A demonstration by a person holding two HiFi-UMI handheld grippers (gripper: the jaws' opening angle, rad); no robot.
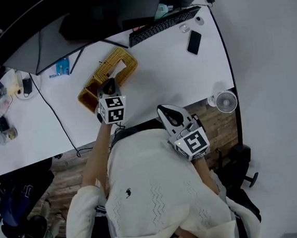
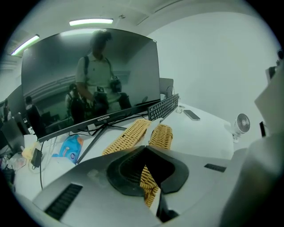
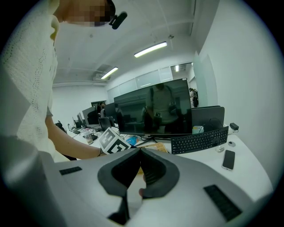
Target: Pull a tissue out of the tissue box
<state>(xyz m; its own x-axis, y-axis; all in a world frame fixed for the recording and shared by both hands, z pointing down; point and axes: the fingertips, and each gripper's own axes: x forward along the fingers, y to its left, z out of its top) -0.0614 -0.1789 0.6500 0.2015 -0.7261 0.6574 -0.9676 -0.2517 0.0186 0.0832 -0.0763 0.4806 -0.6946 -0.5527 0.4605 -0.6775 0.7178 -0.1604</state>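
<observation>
At the white desk [image 1: 170, 72] with its woven tissue box [image 1: 113, 68], left tongs [image 2: 144, 147] and right tongs [image 3: 140, 150] are both closed.

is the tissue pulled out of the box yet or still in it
Still in: the white tissue only pokes up from the slot in the top of the woven box.
</observation>
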